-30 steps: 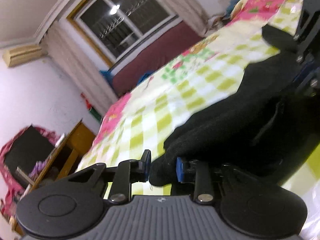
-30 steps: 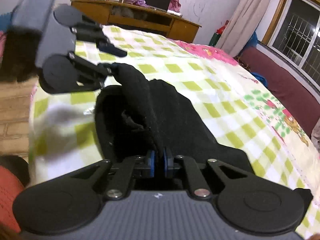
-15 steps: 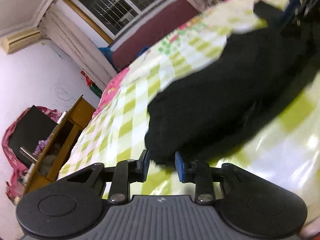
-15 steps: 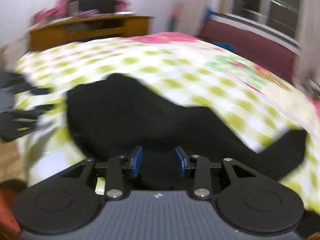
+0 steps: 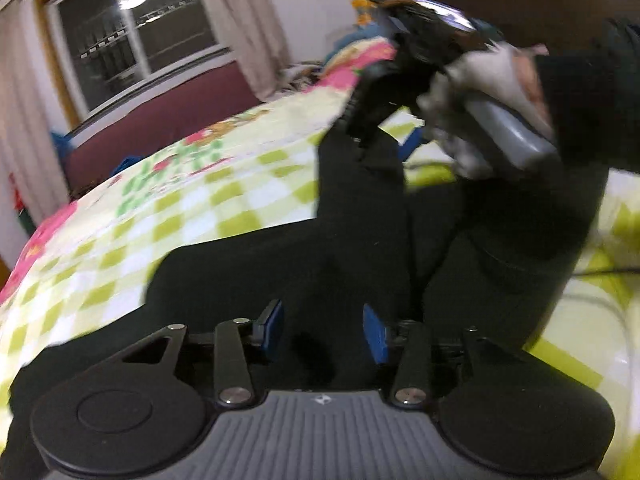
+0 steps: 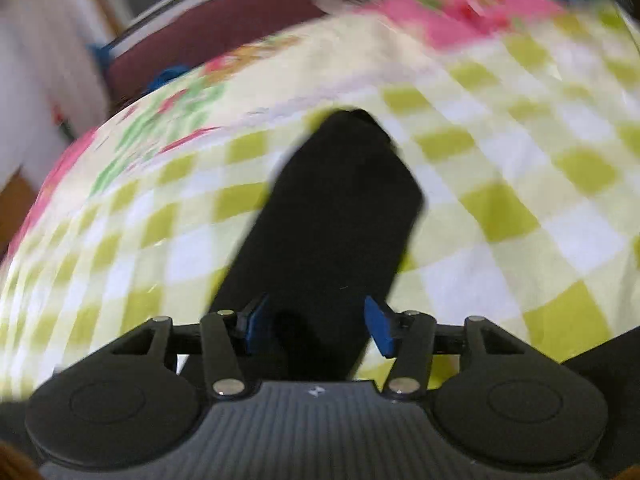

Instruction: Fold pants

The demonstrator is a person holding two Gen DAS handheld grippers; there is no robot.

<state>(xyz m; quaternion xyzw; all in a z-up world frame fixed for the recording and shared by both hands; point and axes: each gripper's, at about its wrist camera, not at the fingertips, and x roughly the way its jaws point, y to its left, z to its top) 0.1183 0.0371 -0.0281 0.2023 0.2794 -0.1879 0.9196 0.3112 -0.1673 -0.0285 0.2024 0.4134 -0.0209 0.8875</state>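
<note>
Both grippers, left (image 5: 322, 330) and right (image 6: 316, 326), jaws just spreading, apparently clear of the black pants (image 6: 340, 200) on the bed (image 6: 520, 184); regrip at the pants' far end, toward the bed's far edge, keeping layers flat

Both the left gripper (image 5: 323, 328) and right gripper (image 6: 316, 325) have just opened, releasing the black pants (image 5: 304, 256), which now lie on the bedspread (image 6: 520, 184).
</note>
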